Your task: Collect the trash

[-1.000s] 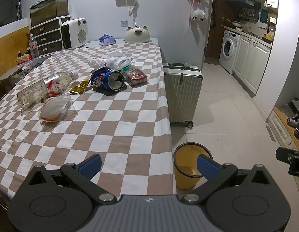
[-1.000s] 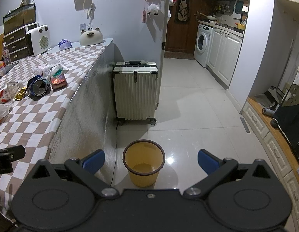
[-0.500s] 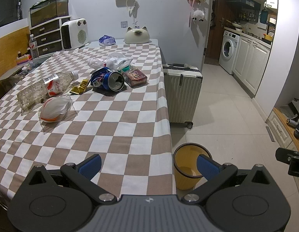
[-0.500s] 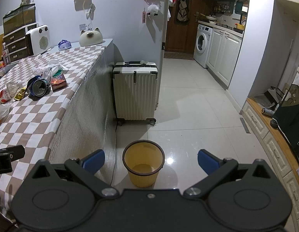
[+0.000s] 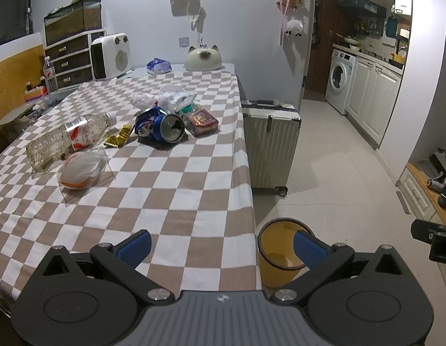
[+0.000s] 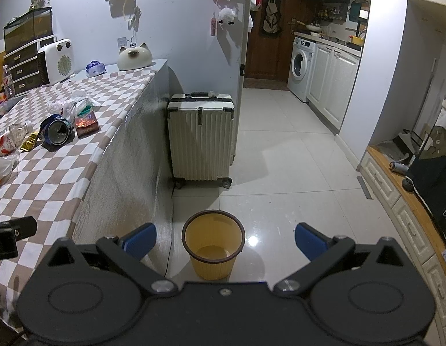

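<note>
Both views match those of half a second and a full second ago: nothing has shifted, so no pickup has begun. Left tongs (image 5: 221, 245) hang wide and empty over the near edge of the worktop (image 5: 171, 201), its checked cloth bare beneath them. Right tongs (image 6: 224, 238) are likewise wide and empty, held off the worktop's side above the floor, with the yellow bin (image 6: 213, 243) framed between their blue pads (image 6: 140, 238). The bin stands on the floor just beside the worktop's corner and looks empty. The trash lies well apart from both tongs, toward the far half of the cloth: a plastic bottle (image 5: 68, 141) on its side, a clear wrapper (image 5: 81, 170) just in front of it, a gold foil packet (image 5: 119, 138), a crushed blue can (image 5: 162, 127), a red packet (image 5: 201, 121) and crumpled plastic bags (image 5: 165, 99) behind. Judgement: task at its start; the left tongs are better placed for a first reach, probably the wrapper as nearest.
</note>
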`<state>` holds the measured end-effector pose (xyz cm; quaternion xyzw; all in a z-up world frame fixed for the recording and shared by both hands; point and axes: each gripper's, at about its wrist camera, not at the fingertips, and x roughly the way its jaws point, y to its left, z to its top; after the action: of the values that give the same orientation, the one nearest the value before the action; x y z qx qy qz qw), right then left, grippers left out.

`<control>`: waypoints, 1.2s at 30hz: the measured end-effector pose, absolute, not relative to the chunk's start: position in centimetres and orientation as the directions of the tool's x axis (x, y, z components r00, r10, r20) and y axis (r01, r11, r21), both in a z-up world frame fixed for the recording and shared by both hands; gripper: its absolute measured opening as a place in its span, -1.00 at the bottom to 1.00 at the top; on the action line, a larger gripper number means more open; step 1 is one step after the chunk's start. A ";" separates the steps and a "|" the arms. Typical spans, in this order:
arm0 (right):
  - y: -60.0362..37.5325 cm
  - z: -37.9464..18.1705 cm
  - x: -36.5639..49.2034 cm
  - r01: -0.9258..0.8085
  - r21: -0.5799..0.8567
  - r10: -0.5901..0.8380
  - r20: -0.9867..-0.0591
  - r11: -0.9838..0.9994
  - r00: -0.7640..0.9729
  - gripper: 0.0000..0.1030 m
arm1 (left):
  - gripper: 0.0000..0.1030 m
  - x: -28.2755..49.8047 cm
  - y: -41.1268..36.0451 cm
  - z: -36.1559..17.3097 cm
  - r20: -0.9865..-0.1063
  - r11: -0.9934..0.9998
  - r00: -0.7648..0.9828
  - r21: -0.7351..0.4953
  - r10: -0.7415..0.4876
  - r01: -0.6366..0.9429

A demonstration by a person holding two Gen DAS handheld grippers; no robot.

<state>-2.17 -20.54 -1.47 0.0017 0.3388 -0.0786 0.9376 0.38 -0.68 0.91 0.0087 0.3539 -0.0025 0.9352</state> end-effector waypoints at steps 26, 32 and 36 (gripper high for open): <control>-14.0 2.8 3.8 -0.045 -0.057 0.015 -0.452 0.997 0.892 1.00 | 1.00 3.2 10.6 4.0 -0.518 0.955 0.811 0.043 0.272 -0.293; -11.5 2.3 5.7 -0.111 -0.041 0.086 -0.388 0.993 0.918 1.00 | 1.00 4.5 14.1 2.4 -0.542 0.932 0.773 0.061 0.332 -0.357; -10.0 1.9 7.6 -0.202 -0.031 0.175 -0.391 0.979 0.904 1.00 | 1.00 5.8 16.0 1.2 -0.562 0.925 0.754 0.058 0.340 -0.374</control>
<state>7.57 -9.96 1.87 -0.0352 0.1969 0.0967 0.9750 5.77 16.01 1.16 -0.0289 0.2945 0.1909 0.9359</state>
